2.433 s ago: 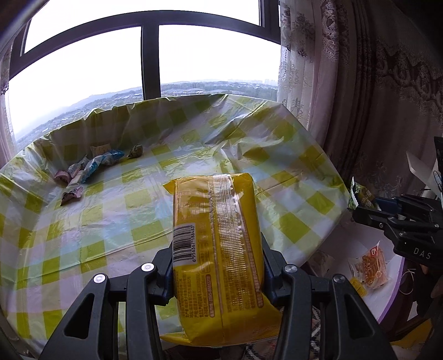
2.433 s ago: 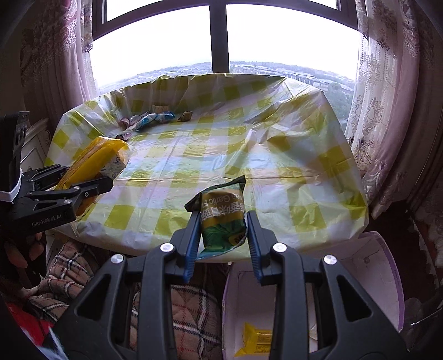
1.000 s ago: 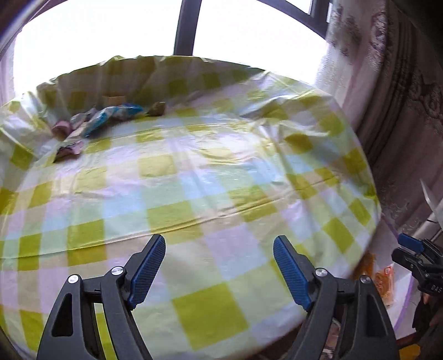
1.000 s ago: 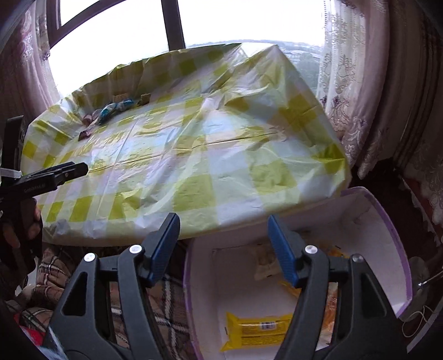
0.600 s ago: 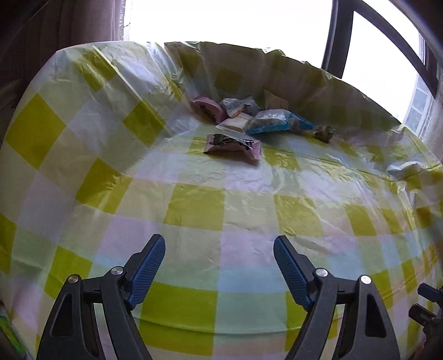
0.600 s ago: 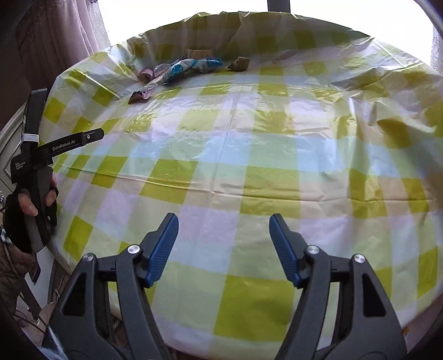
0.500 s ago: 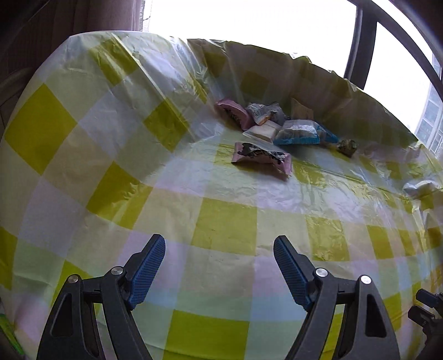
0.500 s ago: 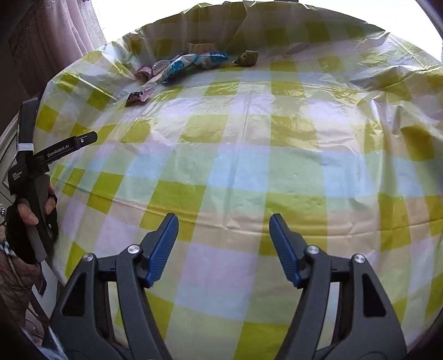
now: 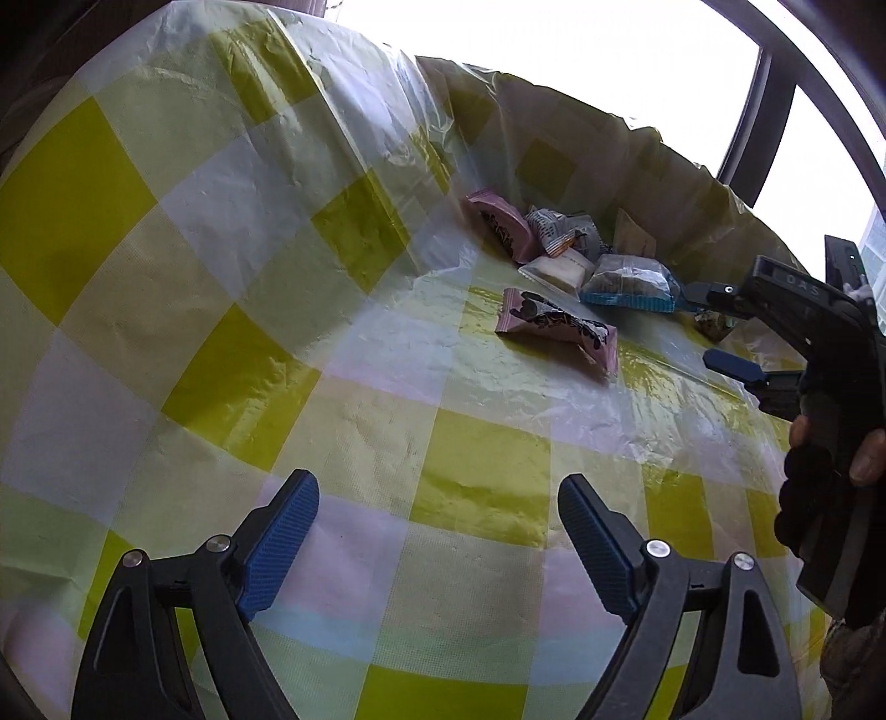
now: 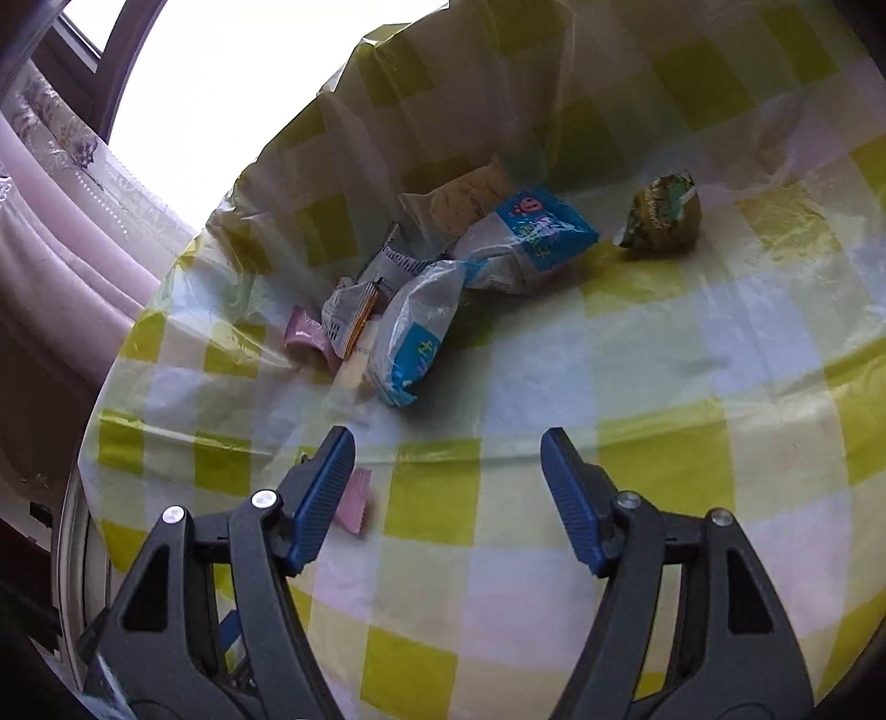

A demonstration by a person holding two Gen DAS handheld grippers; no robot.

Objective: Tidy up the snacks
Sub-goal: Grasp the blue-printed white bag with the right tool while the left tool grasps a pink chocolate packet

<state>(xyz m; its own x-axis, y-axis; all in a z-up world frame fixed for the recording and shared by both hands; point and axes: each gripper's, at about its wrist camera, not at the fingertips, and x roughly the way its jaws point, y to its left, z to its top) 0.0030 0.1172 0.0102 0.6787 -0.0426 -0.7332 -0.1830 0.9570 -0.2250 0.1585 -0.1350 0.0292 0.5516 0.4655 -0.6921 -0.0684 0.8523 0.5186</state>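
A pile of small snack packs lies at the far side of the checked tablecloth (image 9: 487,476). A pink wrapped bar (image 9: 556,328) lies nearest, ahead of my open, empty left gripper (image 9: 437,531). Behind it are a blue-and-clear pack (image 9: 628,283) and another pink pack (image 9: 501,224). My right gripper (image 10: 448,476) is open and empty, just short of a blue-and-white pack (image 10: 412,332). A second blue pack (image 10: 531,232) and a green-gold pack (image 10: 662,216) lie beyond. The right gripper also shows in the left wrist view (image 9: 725,327), close to the pile.
The yellow-and-white plastic cloth (image 10: 664,459) rises in a crumpled wall behind the pile, against a bright window (image 9: 637,50). A lilac curtain (image 10: 66,183) hangs at the left in the right wrist view. The pink bar's end (image 10: 354,501) peeks beside my right gripper's left finger.
Both grippers let go of their packs earlier and have moved across the table toward the far pile. The right gripper has come in close over it in the last half second.
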